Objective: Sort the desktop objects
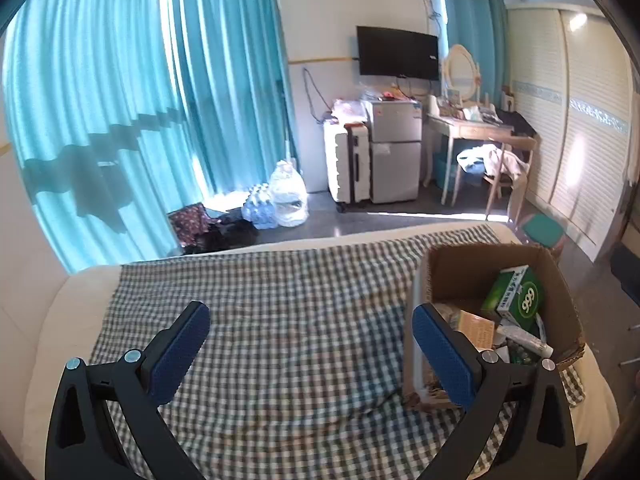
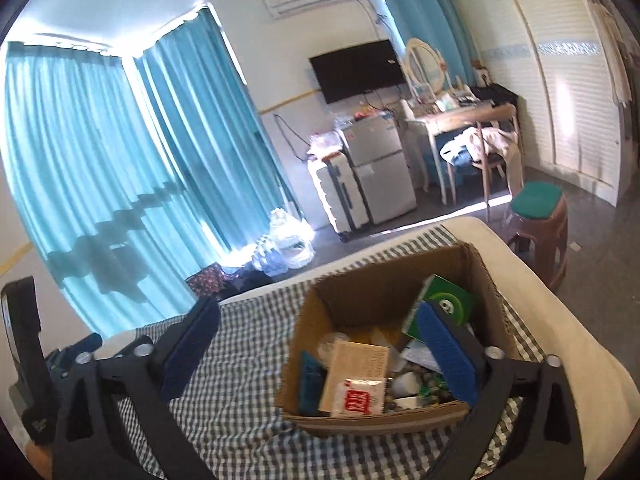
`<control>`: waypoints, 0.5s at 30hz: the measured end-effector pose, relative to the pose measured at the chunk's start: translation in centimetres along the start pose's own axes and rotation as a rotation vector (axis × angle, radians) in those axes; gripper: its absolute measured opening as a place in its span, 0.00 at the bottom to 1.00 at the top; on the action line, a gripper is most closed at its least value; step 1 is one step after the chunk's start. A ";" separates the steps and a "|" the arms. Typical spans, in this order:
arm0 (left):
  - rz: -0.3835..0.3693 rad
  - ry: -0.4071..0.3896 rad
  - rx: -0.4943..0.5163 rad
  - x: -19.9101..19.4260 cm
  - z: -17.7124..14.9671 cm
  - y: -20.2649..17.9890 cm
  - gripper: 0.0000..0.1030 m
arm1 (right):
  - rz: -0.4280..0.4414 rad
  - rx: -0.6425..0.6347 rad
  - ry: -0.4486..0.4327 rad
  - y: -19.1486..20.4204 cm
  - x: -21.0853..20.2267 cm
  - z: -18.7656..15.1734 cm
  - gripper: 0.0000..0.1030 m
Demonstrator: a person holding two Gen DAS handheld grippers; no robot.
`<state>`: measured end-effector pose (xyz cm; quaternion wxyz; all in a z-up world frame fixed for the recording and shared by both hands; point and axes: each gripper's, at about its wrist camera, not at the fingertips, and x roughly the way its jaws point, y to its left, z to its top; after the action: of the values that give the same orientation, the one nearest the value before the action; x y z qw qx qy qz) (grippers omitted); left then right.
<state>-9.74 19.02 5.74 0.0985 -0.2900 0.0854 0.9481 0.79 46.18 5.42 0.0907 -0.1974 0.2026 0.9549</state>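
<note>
A brown cardboard box (image 1: 472,268) stands on the checked cloth (image 1: 280,300) at the right. It holds a green carton (image 1: 516,296), a white tube (image 1: 524,338) and other small items. My left gripper (image 1: 310,310) is open over bare cloth, nothing between its blue pads, and its right finger (image 1: 444,356) overlaps the box's near left corner. In the right wrist view my right gripper (image 2: 318,306) is open and empty just above the box (image 2: 360,300). Inside lie the green carton (image 2: 448,300), a beige packet (image 2: 360,364), a red-and-white sachet (image 2: 362,402) and beads (image 2: 424,380).
The cloth covers a white-edged surface (image 1: 52,320) whose far edge drops to the floor. A brown stool with a green cushion (image 2: 538,208) stands past the right corner. A black device (image 2: 24,360) shows at the left edge. Beyond are curtains, a fridge and a desk.
</note>
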 end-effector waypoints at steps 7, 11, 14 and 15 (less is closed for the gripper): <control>0.055 -0.011 -0.087 -2.1 -1.4 5.2 1.00 | 0.021 -0.079 -0.009 4.0 -0.5 -3.6 1.00; 0.057 0.022 -0.128 -1.2 -3.1 6.8 1.00 | 0.011 -0.115 0.041 5.2 1.6 -6.4 1.00; 0.060 0.031 -0.140 -0.5 -4.3 7.5 1.00 | 0.010 -0.171 0.096 6.6 3.7 -7.8 1.00; 0.064 0.043 -0.146 0.0 -4.6 7.6 1.00 | 0.008 -0.182 0.105 6.8 4.1 -8.0 1.00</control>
<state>-9.03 10.66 2.77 0.0450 -0.3136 0.0272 0.9481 -1.93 37.07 -0.68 0.0576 -0.2539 0.1203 0.9580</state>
